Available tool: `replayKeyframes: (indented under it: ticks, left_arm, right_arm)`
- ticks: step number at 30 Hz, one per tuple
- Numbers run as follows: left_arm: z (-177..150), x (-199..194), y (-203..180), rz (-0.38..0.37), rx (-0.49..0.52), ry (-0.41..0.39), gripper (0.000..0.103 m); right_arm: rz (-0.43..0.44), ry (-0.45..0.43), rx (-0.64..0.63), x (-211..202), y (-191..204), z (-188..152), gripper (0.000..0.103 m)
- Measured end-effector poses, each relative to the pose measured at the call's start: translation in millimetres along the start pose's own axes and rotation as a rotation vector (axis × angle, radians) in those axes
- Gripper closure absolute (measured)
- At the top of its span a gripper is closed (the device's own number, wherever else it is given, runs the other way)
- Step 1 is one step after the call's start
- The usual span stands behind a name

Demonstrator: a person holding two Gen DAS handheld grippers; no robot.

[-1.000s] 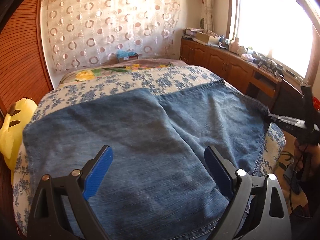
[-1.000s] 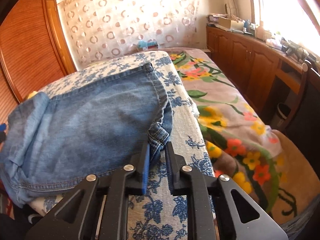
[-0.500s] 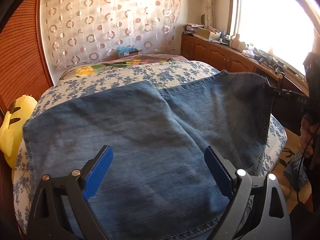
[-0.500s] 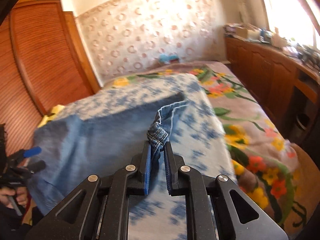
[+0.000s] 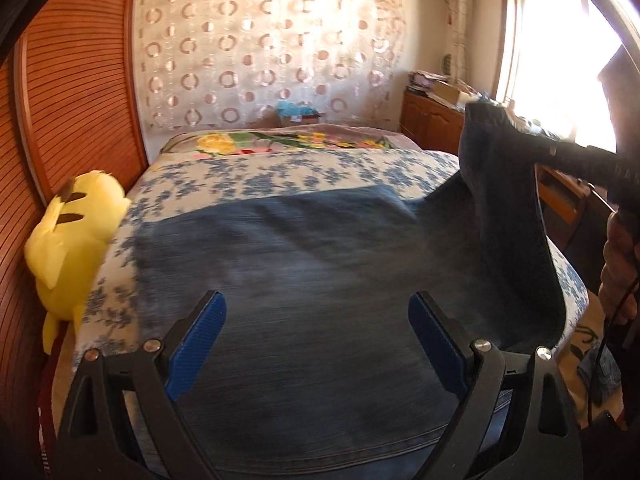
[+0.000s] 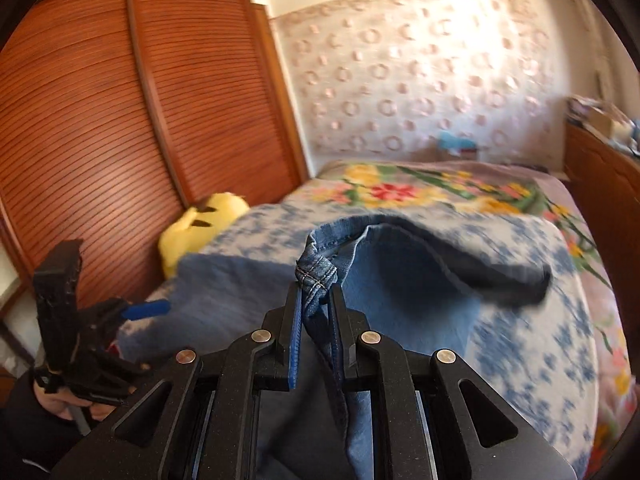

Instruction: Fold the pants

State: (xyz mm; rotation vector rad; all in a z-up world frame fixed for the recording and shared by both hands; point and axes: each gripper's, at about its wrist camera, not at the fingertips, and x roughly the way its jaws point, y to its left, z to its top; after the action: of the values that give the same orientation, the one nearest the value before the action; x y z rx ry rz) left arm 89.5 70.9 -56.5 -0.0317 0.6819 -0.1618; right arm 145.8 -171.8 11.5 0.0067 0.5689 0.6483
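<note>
We are gripping a hem corner of the jeans (image 6: 316,270) in the right gripper (image 6: 316,320), its jaws narrowed onto the denim at the centre of the right wrist view, and that flap is hanging lifted above the bed (image 5: 280,172). The left gripper (image 5: 316,344) is standing wide with nothing between its blue pads (image 5: 196,344), low over the denim in the lower half of the left wrist view. The pants are lying mostly flat across the blue-flowered cover, so we judge the first fold is only beginning; carrying the raised side across and the later folds are still to do. There is open bedding beyond the denim toward the top of the frame. A yellow plush toy (image 5: 76,236) is crowding the left edge, and the bed's right edge is dropping off near the lifted flap.
</note>
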Motion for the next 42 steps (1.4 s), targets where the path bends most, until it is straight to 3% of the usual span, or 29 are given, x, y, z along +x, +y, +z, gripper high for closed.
replayKeyframes:
  ticks: [11,16,21,24,34,37,42]
  left_arm:
    - [-3.1,-21.1,55.1,0.074,-0.086,-0.036,0.01]
    - [-6.6,-23.9,68.4,0.101,-0.108,-0.045,0.01]
    - [-9.5,-22.9,72.7,0.104,-0.116,-0.037,0.01]
    - [-10.6,-21.7,71.9,0.099,-0.118,-0.035,0.01]
    - [-19.3,-13.3,64.3,0.091,-0.102,-0.003,0.01]
    - [-24.7,-11.0,66.3,0.088,-0.101,0.006,0.01]
    - [-29.5,-8.7,69.2,0.071,-0.1,0.013,0.021]
  right_arm:
    - [0.172,-0.064,-0.089,18.6,74.7,56.2,0.093]
    - [0.306,-0.026,-0.102,29.0,104.5,61.5,0.093]
    - [0.291,0.059,-0.135,51.3,111.5,48.2,0.081]
    - [0.283,0.068,-0.137,53.3,107.6,43.1,0.079]
    - [0.158,0.105,-0.147,61.9,77.9,27.8,0.072]
    - [0.123,0.144,-0.15,77.1,71.2,16.5,0.063]
    - [0.088,0.202,-0.144,104.4,65.4,-1.4,0.051]
